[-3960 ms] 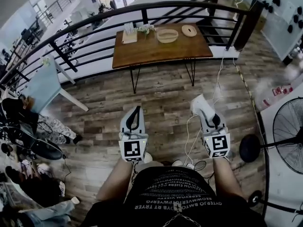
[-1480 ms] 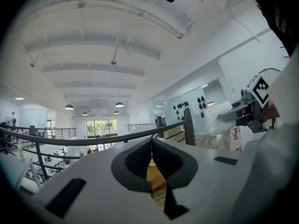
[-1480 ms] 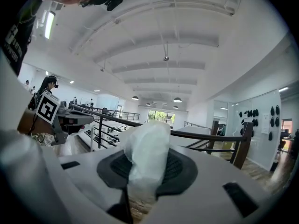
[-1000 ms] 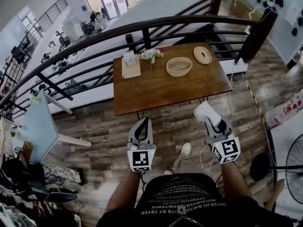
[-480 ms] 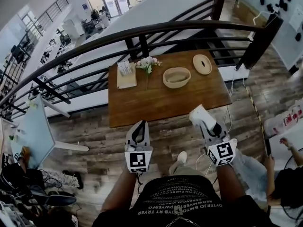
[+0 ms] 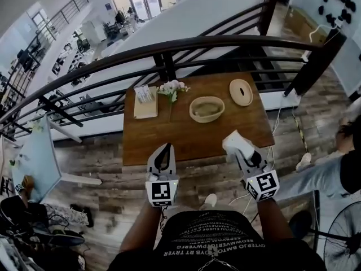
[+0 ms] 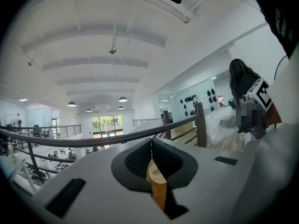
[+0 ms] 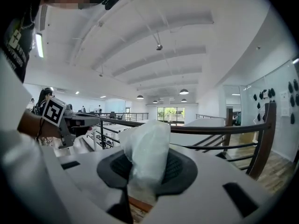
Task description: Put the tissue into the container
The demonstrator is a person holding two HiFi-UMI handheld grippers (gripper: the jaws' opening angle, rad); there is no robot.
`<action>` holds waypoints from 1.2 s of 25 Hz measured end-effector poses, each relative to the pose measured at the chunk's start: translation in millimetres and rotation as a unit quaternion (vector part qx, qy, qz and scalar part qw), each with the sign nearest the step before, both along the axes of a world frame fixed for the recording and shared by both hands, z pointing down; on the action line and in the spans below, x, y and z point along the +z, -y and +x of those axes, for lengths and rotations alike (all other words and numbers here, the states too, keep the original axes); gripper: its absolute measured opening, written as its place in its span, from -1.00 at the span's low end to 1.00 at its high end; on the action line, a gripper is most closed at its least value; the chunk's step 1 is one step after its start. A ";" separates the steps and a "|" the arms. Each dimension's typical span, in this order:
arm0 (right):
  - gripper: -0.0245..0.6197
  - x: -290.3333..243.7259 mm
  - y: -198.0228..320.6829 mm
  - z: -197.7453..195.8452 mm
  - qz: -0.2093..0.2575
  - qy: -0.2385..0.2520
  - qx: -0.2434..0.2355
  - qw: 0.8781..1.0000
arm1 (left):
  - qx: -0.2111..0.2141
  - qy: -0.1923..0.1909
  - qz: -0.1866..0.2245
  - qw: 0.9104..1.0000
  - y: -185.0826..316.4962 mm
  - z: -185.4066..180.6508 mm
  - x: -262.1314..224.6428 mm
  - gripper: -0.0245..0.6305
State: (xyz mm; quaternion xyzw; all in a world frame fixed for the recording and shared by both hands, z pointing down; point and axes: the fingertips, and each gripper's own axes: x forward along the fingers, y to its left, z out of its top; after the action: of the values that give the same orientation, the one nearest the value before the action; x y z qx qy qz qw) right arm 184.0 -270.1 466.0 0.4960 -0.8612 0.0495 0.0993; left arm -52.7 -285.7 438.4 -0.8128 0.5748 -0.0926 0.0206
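Clamping the tissue (image 6: 236, 142) in my right hand-held gripper (image 6: 243, 151), lower right of centre, I hold my left hand-held gripper (image 6: 163, 153) with jaws together, empty, at the table (image 6: 186, 133) edge.

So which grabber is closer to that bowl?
Right. The right gripper, clamping the tissue, is just short of the bowl, to its right; the left gripper is farther off, to its left.

Your left gripper (image 6: 162, 150) points forward, its fingers (image 7: 135, 161) pressed together and empty. Your right gripper (image 6: 243, 151), level beside it, pinches the tissue (image 6: 236, 143).
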 end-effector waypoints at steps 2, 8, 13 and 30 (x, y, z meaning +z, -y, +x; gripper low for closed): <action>-0.56 3.3 18.0 3.5 -0.001 -0.001 -0.008 1.000 | -0.007 0.000 0.001 1.000 10.6 3.1 0.7 -0.84; -0.57 15.2 61.4 0.1 -0.025 0.019 -0.026 0.999 | -0.014 0.001 -0.015 1.000 35.3 -0.7 13.7 -0.84; -0.57 28.5 102.2 -11.9 -0.038 0.027 -0.024 0.999 | -0.002 0.006 -0.016 1.000 76.0 -7.8 21.9 -0.84; -0.56 110.5 233.6 -50.4 -0.126 0.034 -0.012 0.991 | 0.046 0.010 -0.047 0.998 223.2 -20.1 52.7 -0.84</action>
State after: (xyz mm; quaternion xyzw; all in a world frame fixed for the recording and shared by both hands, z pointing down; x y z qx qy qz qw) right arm 133.5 -503.7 576.5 0.4669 -0.8572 0.1727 0.1321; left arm -72.9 -508.9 491.1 -0.8374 0.5316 -0.1270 -0.0077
